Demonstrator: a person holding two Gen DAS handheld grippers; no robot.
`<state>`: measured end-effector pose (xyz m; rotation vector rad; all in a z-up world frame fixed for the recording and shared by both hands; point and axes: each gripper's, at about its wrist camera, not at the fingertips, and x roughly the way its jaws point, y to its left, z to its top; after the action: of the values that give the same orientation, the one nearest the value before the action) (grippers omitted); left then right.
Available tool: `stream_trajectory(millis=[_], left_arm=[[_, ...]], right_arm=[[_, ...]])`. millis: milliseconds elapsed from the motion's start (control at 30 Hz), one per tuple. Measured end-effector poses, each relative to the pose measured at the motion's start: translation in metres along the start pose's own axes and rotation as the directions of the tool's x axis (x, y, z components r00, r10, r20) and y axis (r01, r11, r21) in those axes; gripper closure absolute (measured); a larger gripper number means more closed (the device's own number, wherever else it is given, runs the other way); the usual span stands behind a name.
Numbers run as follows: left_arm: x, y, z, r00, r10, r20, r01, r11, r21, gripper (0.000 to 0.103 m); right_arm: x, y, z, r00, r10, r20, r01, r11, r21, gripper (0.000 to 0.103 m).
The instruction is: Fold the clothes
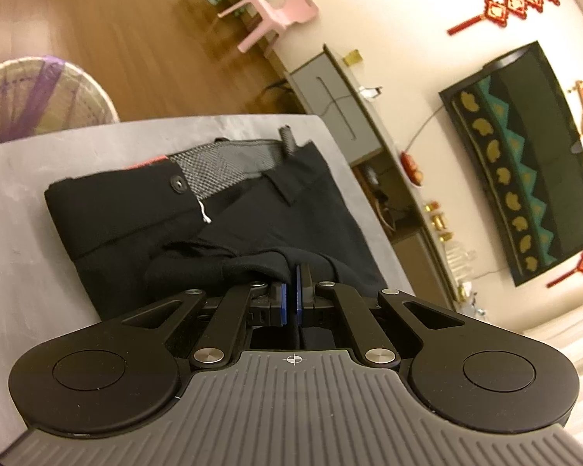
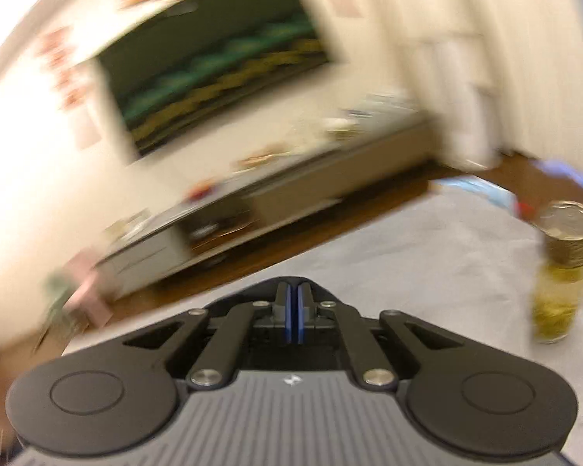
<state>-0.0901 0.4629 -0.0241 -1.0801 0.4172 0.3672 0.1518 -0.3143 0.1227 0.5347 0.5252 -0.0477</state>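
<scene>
Left gripper (image 1: pixel 294 272): jaws pressed together on a bunched fold of the black trousers (image 1: pixel 198 229), at six o'clock of the garment.
Black trousers: lying folded on the grey table (image 1: pixel 39 178); waistband with grey mesh lining and a snap button toward twelve o'clock.
Right gripper (image 2: pixel 294 291): jaws closed, blue pads nearly touching; a dark edge shows around the tips, but I cannot tell whether cloth is caught.
Glass jar (image 2: pixel 563 272): gold lid, yellowish contents, upright on the table at three o'clock of the right gripper, well apart.
Right wrist view: heavily blurred.
Television (image 1: pixel 524 163): on the wall beyond the table.
</scene>
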Motion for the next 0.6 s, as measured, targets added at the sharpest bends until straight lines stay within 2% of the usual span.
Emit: stream_trajectory(millis=[33, 100, 133, 167, 200, 267, 300, 367, 400, 533, 600], left_arm=[[0.001, 0.0, 0.001, 1.0, 0.005, 0.002, -0.005, 1.0, 0.007, 0.103], [0.001, 0.001, 0.002, 1.0, 0.02, 0.004, -0.02, 1.0, 0.021, 0.103], [0.002, 0.002, 0.002, 1.0, 0.023, 0.002, -0.023, 0.999, 0.024, 0.103], [0.002, 0.004, 0.002, 1.0, 0.024, -0.002, -0.024, 0.999, 0.026, 0.103], [0.003, 0.005, 0.002, 1.0, 0.025, -0.006, -0.024, 0.999, 0.026, 0.103], [0.003, 0.006, 0.002, 1.0, 0.014, -0.014, -0.013, 1.0, 0.021, 0.103], [0.003, 0.005, 0.001, 1.0, 0.006, -0.018, -0.005, 1.0, 0.016, 0.103], [0.003, 0.001, -0.002, 1.0, -0.015, -0.022, 0.015, 1.0, 0.01, 0.103], [0.003, -0.002, -0.003, 1.0, -0.019, -0.02, 0.019, 1.0, 0.018, 0.103], [0.002, -0.012, -0.01, 1.0, -0.005, -0.009, 0.006, 0.998, 0.07, 0.103], [0.001, -0.009, -0.01, 1.0, 0.013, -0.01, -0.012, 0.997, 0.075, 0.103]], right_arm=[[0.021, -0.019, 0.004, 0.998, -0.059, -0.021, 0.06, 0.997, 0.055, 0.097], [0.04, -0.05, -0.012, 0.992, -0.113, -0.056, 0.119, 0.985, 0.124, 0.072], [0.048, -0.065, -0.021, 0.988, -0.136, -0.074, 0.146, 0.977, 0.156, 0.064], [0.043, -0.076, -0.039, 0.988, -0.13, -0.081, 0.143, 0.973, 0.182, 0.052], [0.035, -0.085, -0.059, 0.989, -0.117, -0.085, 0.133, 0.969, 0.207, 0.048], [0.02, -0.104, -0.098, 0.992, -0.092, -0.092, 0.113, 0.96, 0.255, 0.048], [0.018, -0.112, -0.112, 0.984, -0.065, -0.163, 0.114, 0.944, 0.31, 0.049], [0.015, -0.115, -0.128, 0.974, 0.095, -0.207, -0.015, 0.933, 0.36, 0.05], [0.014, -0.114, -0.133, 0.966, 0.132, -0.222, -0.043, 0.93, 0.364, 0.05], [0.01, -0.101, -0.142, 0.955, 0.16, -0.251, -0.066, 0.936, 0.346, 0.05], [0.0, -0.089, -0.143, 0.962, 0.156, -0.224, -0.083, 0.948, 0.307, 0.05]])
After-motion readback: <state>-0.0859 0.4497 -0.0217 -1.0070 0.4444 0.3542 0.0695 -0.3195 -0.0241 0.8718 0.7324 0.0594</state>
